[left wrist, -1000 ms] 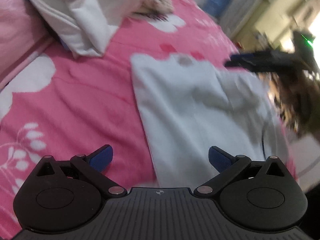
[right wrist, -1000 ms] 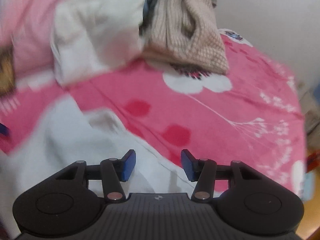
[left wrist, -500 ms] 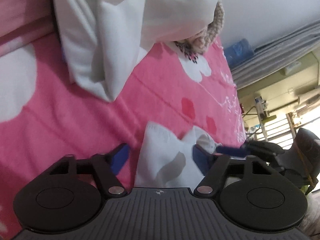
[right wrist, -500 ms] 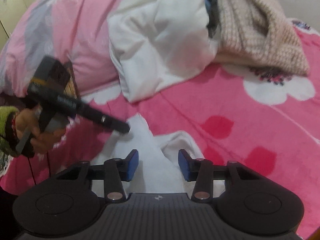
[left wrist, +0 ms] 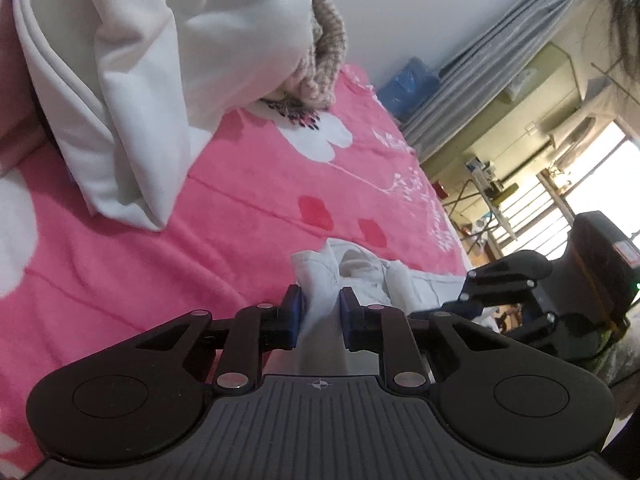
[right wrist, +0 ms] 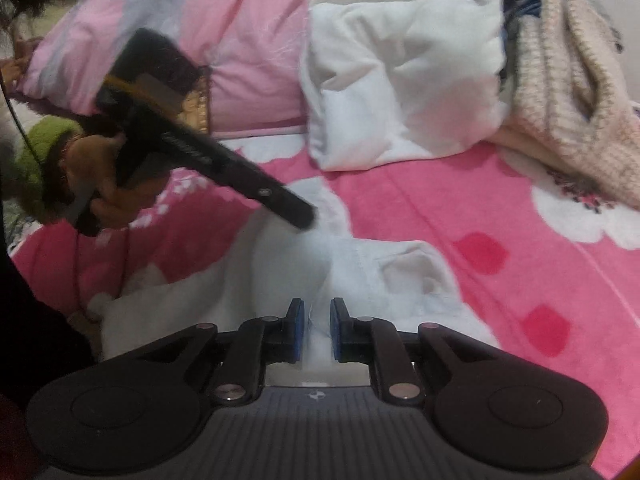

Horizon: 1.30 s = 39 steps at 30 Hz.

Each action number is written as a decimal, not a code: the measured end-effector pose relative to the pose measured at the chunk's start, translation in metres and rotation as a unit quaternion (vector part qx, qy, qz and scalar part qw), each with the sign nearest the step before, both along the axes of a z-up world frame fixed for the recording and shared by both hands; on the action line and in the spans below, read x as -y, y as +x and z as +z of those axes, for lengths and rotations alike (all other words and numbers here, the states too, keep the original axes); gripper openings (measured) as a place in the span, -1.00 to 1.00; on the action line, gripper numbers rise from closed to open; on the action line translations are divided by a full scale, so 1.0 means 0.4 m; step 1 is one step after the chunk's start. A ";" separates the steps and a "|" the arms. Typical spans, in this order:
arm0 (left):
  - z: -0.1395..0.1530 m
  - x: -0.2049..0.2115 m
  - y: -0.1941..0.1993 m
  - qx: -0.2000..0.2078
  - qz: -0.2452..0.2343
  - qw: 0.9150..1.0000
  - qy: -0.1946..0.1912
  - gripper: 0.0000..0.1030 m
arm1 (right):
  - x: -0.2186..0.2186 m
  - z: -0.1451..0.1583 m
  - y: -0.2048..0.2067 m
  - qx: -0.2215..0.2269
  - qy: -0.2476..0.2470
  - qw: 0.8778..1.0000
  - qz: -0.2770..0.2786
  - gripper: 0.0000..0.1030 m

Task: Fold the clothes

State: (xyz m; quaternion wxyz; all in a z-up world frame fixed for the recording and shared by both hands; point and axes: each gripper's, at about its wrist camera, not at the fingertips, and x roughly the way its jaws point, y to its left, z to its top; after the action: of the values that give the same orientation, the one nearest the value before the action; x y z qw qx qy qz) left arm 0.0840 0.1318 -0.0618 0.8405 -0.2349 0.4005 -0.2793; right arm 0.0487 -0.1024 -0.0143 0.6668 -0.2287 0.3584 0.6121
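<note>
My left tool (left wrist: 319, 312) has just been closing and its blue pads now pinch a raised fold at the collar end of the white shirt (left wrist: 360, 276), which lies on the pink flowered bed cover (left wrist: 240, 216). My right tool (right wrist: 316, 322) has likewise just been closing; its jaws stand nearly together with a ridge of the same shirt (right wrist: 360, 280) caught between the pads. From the right wrist I see the left tool (right wrist: 298, 212) come in from the left, its tip down on the shirt's far edge, carried by a hand (right wrist: 100, 184) in a green cuff (right wrist: 36, 152). From the left wrist the right tool (left wrist: 460, 304) shows at the right edge, but its fingertips are lost behind my own tool's linkage, so I cannot read its grip from that side. Most of the shirt is hidden under both tool bodies, and I cannot make out its lower hem or sleeves. Beyond it on the bed lie a bulky white garment (right wrist: 400, 80), cut off at the top in the left view, and a beige knitted sweater (right wrist: 568, 92) just beside it, touching; something blue between them is too covered to identify. A pink pillow (right wrist: 224, 40) sits at the back left. The room past the bed is overexposed and unclear. No containers are in view.
</note>
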 end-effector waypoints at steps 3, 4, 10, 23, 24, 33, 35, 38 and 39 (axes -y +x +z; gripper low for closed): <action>0.000 -0.021 0.002 0.002 0.018 1.000 -0.004 -0.67 | 0.013 0.016 0.042 0.003 0.002 1.000 -0.026 -0.66; 0.001 -0.027 0.001 0.002 0.024 1.000 -0.005 -0.67 | 0.018 0.021 0.063 0.005 0.001 0.999 -0.041 -0.62; -0.012 -0.042 0.006 -0.014 0.034 0.999 -0.012 -0.67 | 0.067 0.001 0.204 -0.063 -0.006 0.985 -0.163 -0.32; -0.060 -0.017 0.083 -0.088 0.056 0.992 -0.068 -0.27 | 0.071 -0.049 0.211 -0.098 -0.020 0.983 -0.154 -0.88; -0.057 -0.009 0.084 -0.081 0.055 0.993 -0.061 -0.37 | 0.073 -0.042 0.201 -0.091 -0.019 0.984 -0.149 -0.91; -0.017 -0.044 0.033 -0.033 0.088 0.994 -0.056 -0.81 | 0.112 0.021 0.149 -0.060 -0.001 0.987 -0.148 -1.00; -0.017 -0.052 0.027 -0.034 0.092 0.994 -0.055 -0.81 | 0.110 0.017 0.168 -0.059 0.003 0.986 -0.158 -0.92; -0.028 -0.052 0.034 -0.054 0.087 0.993 -0.062 -0.79 | 0.088 0.000 0.193 -0.042 -0.003 0.986 -0.161 -0.37; -0.033 -0.051 0.038 -0.064 0.083 0.992 -0.067 -0.79 | 0.079 -0.009 0.197 -0.036 -0.008 0.987 -0.154 -0.26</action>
State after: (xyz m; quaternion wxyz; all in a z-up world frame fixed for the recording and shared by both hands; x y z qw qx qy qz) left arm 0.0993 0.1521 -0.0748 0.8159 -0.3404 0.4131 -0.2186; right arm 0.1276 -0.1339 -0.0178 0.7380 -0.1540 0.4183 0.5066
